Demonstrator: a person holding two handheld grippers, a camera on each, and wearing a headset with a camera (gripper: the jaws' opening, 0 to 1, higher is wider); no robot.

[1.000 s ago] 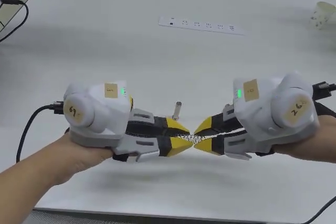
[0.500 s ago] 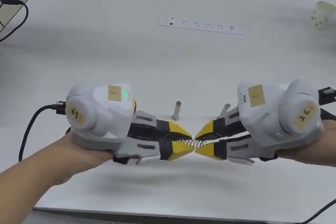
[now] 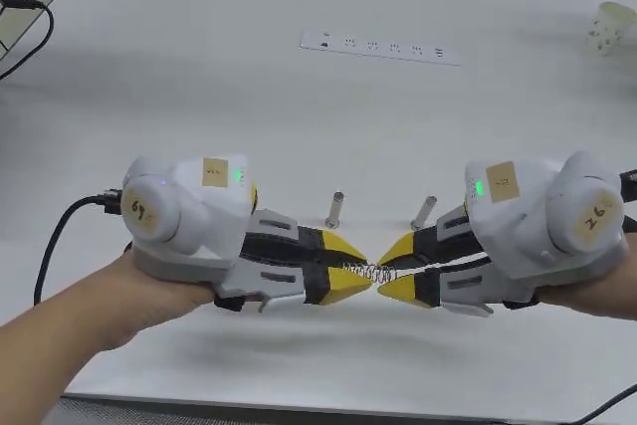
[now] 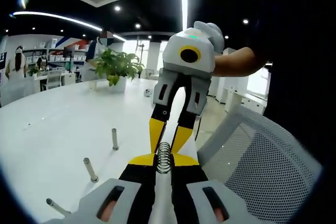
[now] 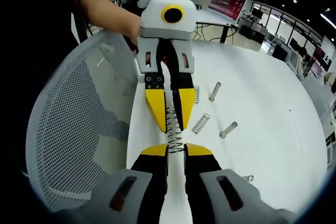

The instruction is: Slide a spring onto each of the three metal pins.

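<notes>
Spring [image 3: 370,270] is held above the tabletop [image 3: 199,67] in the head view, pinched at one end by the jaws of the left gripper [image 3: 356,269] and at the other by those of the right gripper [image 3: 387,272]; two pins [image 3: 335,209] are seen standing just behind. In the left gripper view, the spring is clamped between the near jaws, and three pins are seen on the tabletop. In the right gripper view, the spring is nipped by the near jaws, and two loose springs [image 5: 200,123] are seen lying among the pins.
</notes>
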